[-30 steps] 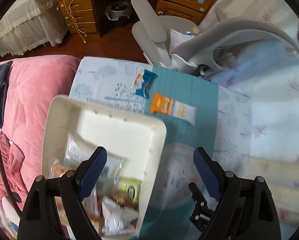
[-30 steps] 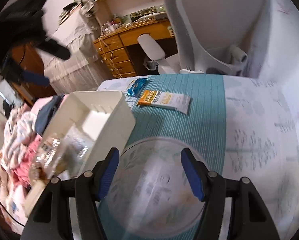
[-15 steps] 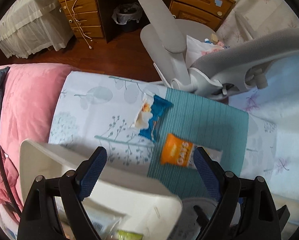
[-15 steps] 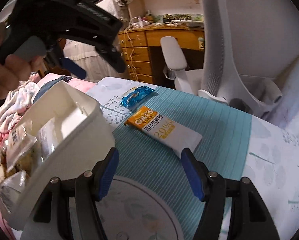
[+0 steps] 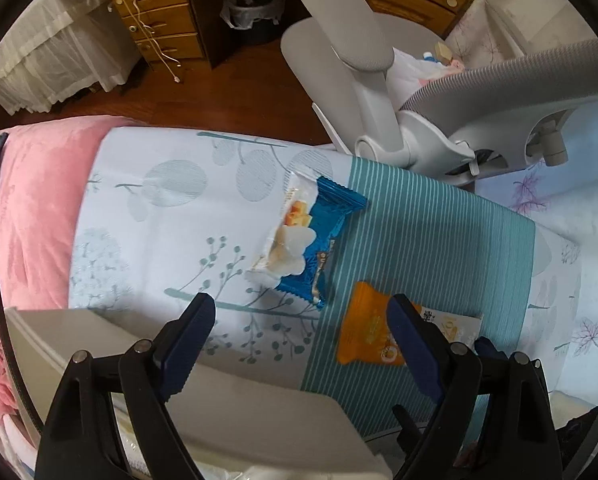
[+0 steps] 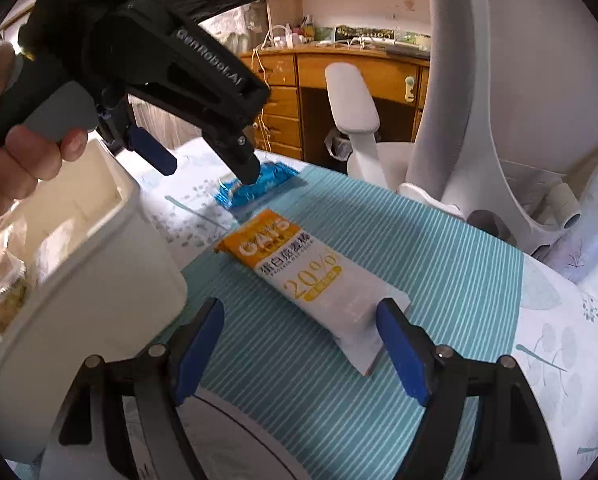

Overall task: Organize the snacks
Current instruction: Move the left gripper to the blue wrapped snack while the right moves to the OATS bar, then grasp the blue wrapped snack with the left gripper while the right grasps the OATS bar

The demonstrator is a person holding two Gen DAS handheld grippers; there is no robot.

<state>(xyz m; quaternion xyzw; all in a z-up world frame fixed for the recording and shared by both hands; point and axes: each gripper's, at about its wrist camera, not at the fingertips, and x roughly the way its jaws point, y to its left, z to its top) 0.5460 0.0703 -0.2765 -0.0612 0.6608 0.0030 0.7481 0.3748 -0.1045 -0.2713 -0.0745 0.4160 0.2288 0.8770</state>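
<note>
A blue-and-white snack packet (image 5: 305,236) lies on the patterned tablecloth, also in the right wrist view (image 6: 255,190). An orange-and-white oat bar (image 6: 311,276) lies on the teal striped mat, partly behind a finger in the left wrist view (image 5: 373,336). A white bin (image 6: 79,280) holding several snack packs stands at the left; its rim shows in the left wrist view (image 5: 227,404). My left gripper (image 5: 301,322) is open, hovering above the blue packet; it shows in the right wrist view (image 6: 211,168). My right gripper (image 6: 299,322) is open, close to the oat bar's near end.
A grey office chair (image 5: 419,92) stands at the table's far edge, with a wooden desk (image 6: 339,80) and a bin bag (image 5: 253,4) beyond. Pink bedding (image 5: 35,208) lies to the left. A round patterned plate (image 6: 235,444) sits under my right gripper.
My left gripper moved forward from over the white bin towards the blue packet. My right gripper moved forward to the oat bar. Both stayed open.
</note>
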